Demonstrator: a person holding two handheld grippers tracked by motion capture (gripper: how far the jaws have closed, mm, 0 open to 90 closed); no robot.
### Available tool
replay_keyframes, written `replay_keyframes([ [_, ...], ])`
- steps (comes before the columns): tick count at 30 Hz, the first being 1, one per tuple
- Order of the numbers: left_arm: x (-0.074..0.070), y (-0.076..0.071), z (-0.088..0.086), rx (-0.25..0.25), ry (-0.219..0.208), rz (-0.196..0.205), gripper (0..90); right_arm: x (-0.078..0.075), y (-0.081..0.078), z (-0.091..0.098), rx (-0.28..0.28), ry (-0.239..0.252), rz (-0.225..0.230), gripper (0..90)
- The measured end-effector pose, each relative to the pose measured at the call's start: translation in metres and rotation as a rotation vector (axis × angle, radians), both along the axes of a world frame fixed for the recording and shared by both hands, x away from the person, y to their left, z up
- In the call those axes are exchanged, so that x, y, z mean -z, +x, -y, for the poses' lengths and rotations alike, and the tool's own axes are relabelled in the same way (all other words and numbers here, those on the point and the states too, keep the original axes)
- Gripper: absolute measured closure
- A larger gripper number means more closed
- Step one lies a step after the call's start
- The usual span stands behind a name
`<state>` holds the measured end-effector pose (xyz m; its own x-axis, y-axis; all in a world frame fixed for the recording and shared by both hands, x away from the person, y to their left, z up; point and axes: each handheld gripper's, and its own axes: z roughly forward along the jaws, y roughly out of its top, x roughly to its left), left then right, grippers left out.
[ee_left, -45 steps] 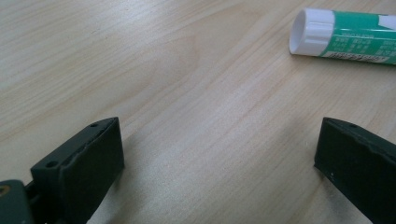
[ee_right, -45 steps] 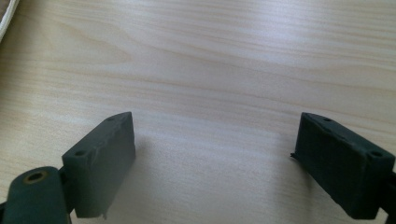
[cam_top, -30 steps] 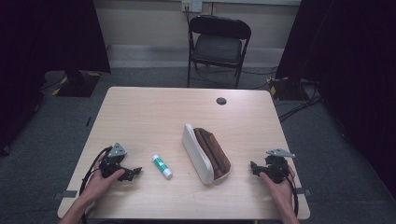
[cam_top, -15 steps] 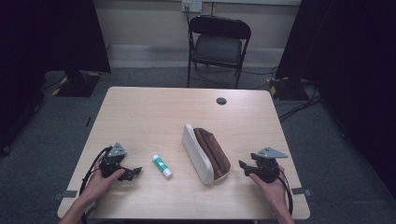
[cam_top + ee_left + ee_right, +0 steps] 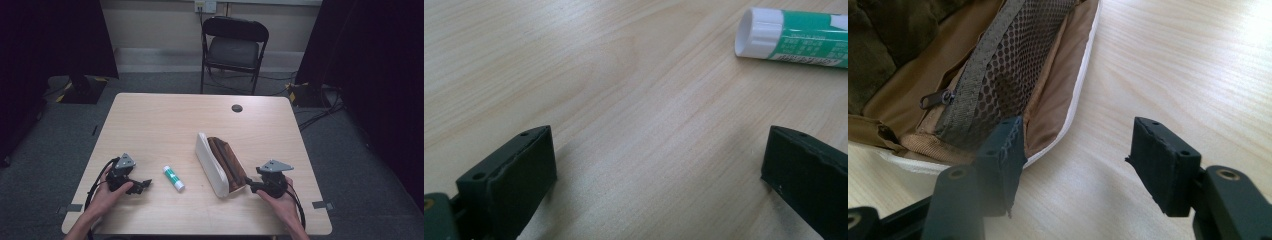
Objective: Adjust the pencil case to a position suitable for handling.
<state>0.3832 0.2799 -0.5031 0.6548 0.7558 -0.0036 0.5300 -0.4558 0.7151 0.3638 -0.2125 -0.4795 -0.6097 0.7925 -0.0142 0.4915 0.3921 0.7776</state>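
Pencil pouch (image 5: 220,165) lies open, long axis running away from me, its near end just left of my right gripper (image 5: 251,186), whose jaws stand narrowly apart on nothing. Glue stick (image 5: 174,178) sits left of the pouch, and my left gripper (image 5: 146,183) is beyond that with its jaws wide.

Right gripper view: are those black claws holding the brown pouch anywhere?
Nothing is held. The right gripper has its jaws apart over the table, beside the white edge of the pouch, not pinching it.
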Motion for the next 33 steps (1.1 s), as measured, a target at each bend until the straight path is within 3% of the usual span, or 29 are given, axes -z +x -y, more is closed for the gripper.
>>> replay_keyframes([
  [6,0.0,0.0,0.0,0.0,0.0,-0.001,0.6,0.001,-0.005,-0.003,-0.031,-0.003,-0.017,38.1],
  [15,0.0,0.0,0.0,0.0,-0.001,0.001,0.6,0.001,-0.023,-0.013,-0.069,-0.015,-0.009,35.9],
  [23,0.0,0.001,0.0,0.001,-0.002,-0.001,0.1,-0.001,-0.034,-0.028,-0.151,-0.013,-0.017,35.0],
  [33,0.0,0.001,0.0,0.002,-0.002,-0.001,0.1,-0.005,-0.042,-0.046,-0.212,0.003,-0.01,36.3],
])
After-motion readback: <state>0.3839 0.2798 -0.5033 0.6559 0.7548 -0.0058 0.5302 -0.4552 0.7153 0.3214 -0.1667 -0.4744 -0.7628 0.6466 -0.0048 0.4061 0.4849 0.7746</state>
